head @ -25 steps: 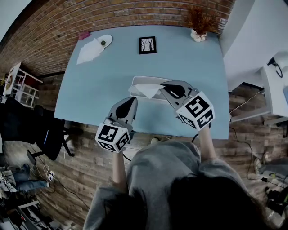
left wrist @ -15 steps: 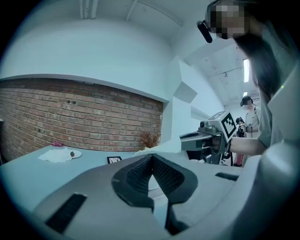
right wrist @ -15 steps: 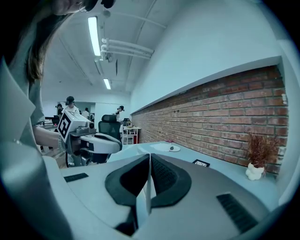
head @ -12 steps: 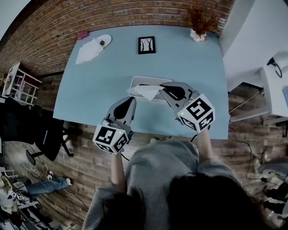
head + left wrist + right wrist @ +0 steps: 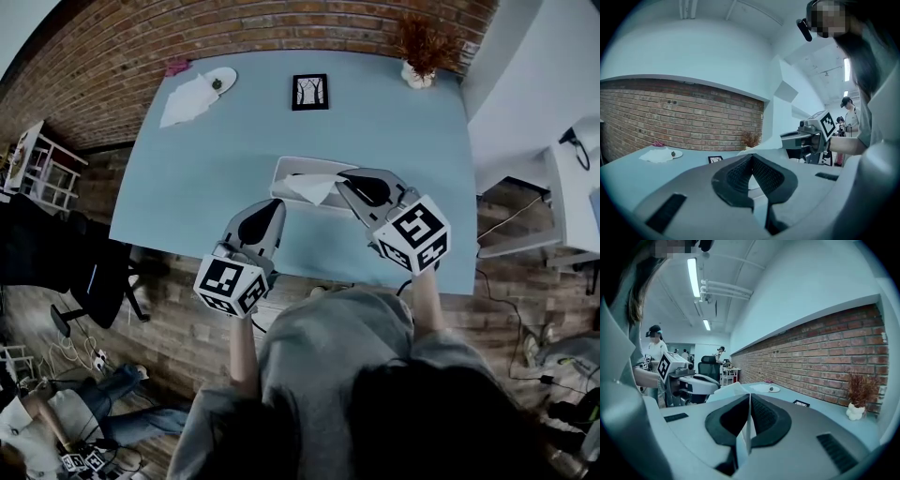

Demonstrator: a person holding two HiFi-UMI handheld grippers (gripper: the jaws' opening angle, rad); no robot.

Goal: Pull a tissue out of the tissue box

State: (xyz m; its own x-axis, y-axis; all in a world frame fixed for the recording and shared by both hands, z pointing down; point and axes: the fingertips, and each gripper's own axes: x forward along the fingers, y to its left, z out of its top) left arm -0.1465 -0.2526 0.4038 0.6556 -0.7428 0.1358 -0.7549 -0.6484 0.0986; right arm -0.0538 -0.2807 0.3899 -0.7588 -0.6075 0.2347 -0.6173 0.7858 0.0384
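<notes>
A pale tissue box [image 5: 298, 171] lies on the blue table [image 5: 206, 187], near its front edge. A white tissue [image 5: 309, 188] stands out of the box's top. My right gripper [image 5: 343, 182] is shut on that tissue, and in the right gripper view a thin white sheet [image 5: 748, 430] runs between the closed jaws. My left gripper [image 5: 274, 212] hovers just left of the box and nearer to me, shut with nothing in it. In the left gripper view the tissue [image 5: 765, 146] rises behind the fingertips, with the right gripper [image 5: 802, 139] beyond it.
At the back of the table are a small framed picture [image 5: 310, 92], a dried plant in a white pot [image 5: 420, 58], and a white napkin [image 5: 187, 101] beside a small plate [image 5: 219, 82]. A black chair [image 5: 56, 258] stands on the floor to the left. People stand in the far room.
The right gripper stays shut on the tissue and has barely shifted. The tissue's loose end has changed shape a little above the box. The left gripper holds its place.
</notes>
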